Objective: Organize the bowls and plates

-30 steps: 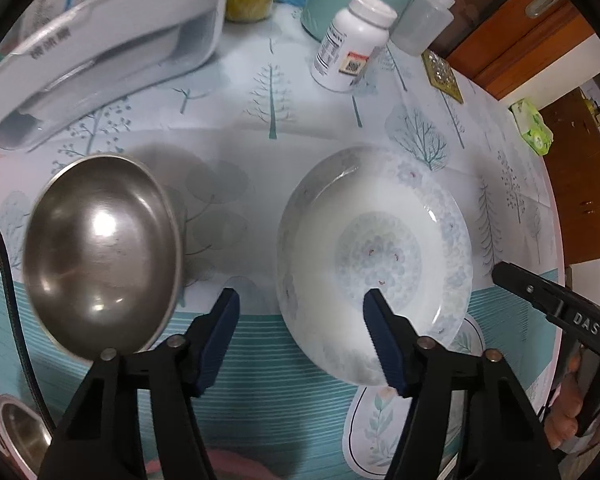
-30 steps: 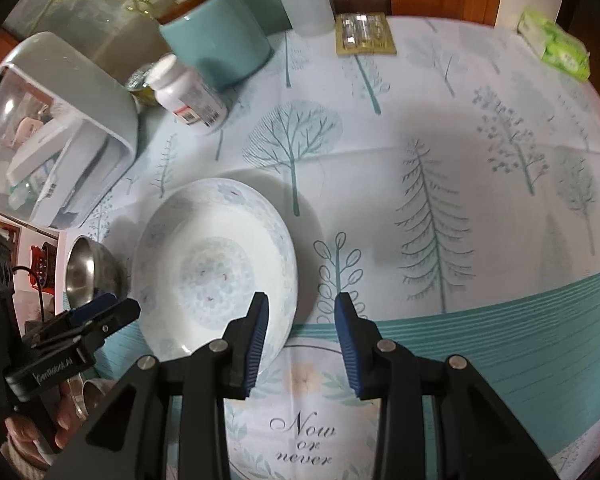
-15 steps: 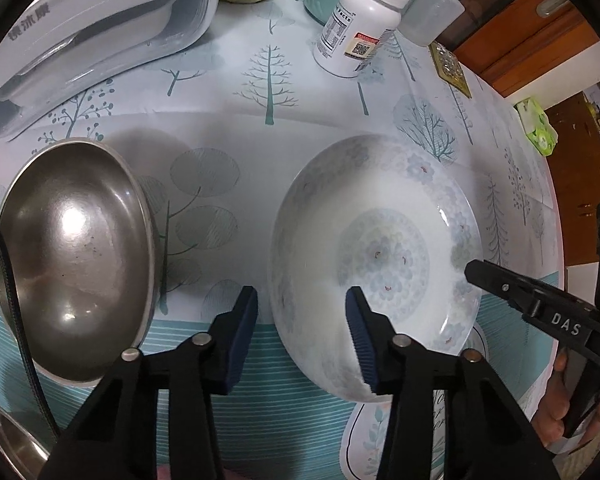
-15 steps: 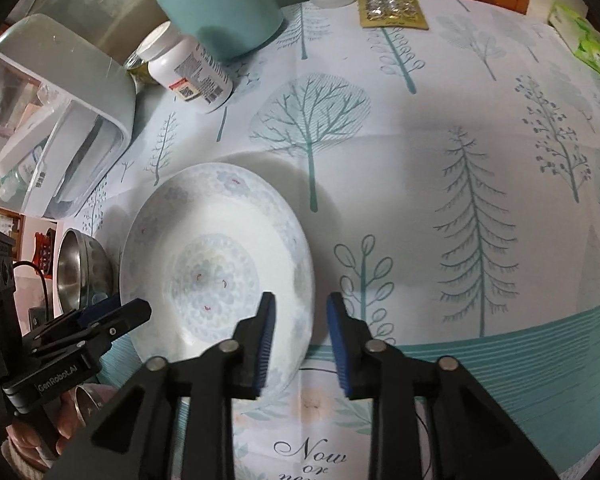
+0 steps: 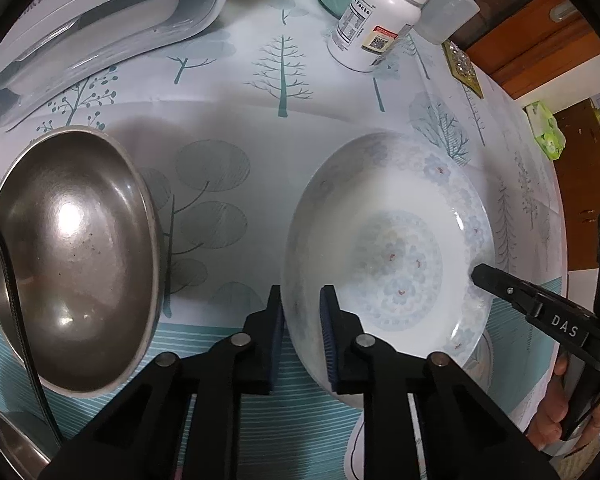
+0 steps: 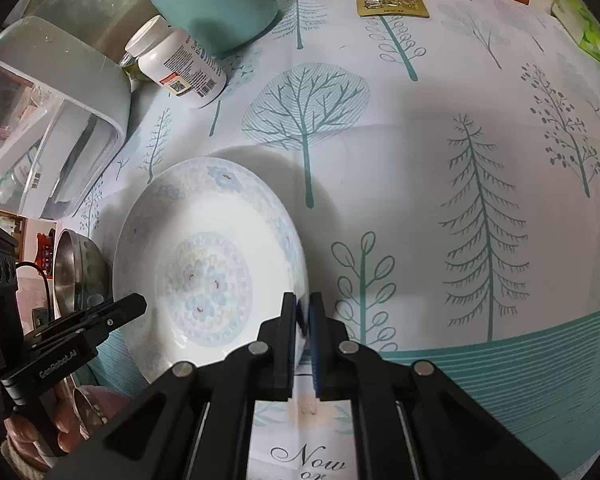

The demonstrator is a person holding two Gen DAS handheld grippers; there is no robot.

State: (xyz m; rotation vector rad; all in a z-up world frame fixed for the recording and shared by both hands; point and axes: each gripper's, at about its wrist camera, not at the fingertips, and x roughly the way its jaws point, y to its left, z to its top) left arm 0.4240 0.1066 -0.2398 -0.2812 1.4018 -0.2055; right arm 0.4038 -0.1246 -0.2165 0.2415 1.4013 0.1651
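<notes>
The left gripper (image 5: 300,326) pinches the floral plate's (image 5: 384,248) near-left rim, its jaws having just closed. The right gripper (image 6: 303,334) likewise clamps the opposite rim, beside a steel bowl (image 5: 68,256)

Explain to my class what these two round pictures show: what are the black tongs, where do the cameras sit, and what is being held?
No robot here: a person holds a hand-operated gripper in each hand, and a fisheye camera on each looks along its two fingers. In the left camera's picture the left gripper clamps one edge of the flowered white plate. In the right camera's picture the right gripper clamps the opposite edge of the same plate. Both have just closed on its rim. On the tree-patterned tablecloth also stand a steel bowl, a white pill bottle and a teal container.
</notes>
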